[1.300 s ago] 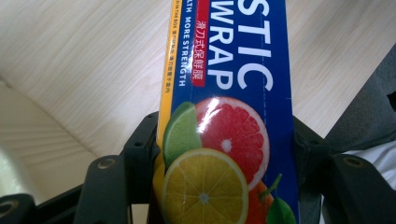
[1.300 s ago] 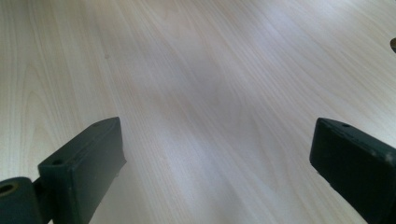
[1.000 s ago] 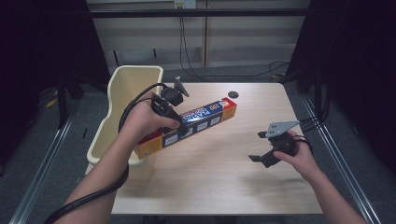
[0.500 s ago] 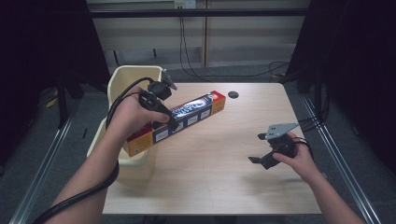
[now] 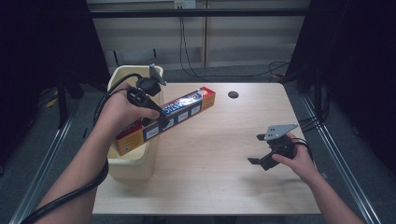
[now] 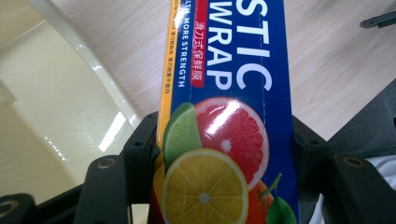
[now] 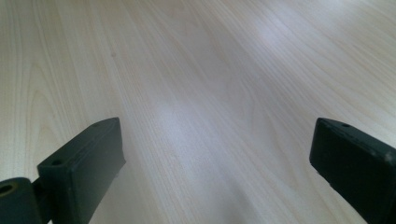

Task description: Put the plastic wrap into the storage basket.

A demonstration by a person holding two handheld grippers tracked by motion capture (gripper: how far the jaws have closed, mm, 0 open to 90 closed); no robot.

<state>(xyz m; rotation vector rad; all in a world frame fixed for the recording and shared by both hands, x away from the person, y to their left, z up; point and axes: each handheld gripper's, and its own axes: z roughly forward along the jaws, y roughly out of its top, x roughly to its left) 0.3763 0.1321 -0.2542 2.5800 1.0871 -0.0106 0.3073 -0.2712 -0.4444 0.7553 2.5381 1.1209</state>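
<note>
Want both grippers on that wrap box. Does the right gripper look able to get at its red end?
Probably yes: the right gripper is open, with bare table between it and the box.

Your light wooden table fills the centre of the frame. A small dark round spot sits near its top edge. A cream plastic bin stands at its left edge. Black cables hang down the wall at upper centre.

We see left gripper, jaws clamped on plastic wrap box, shifted left and raised since earlier frames. Box near end now over cream bin; far end lifted off counter.
</note>
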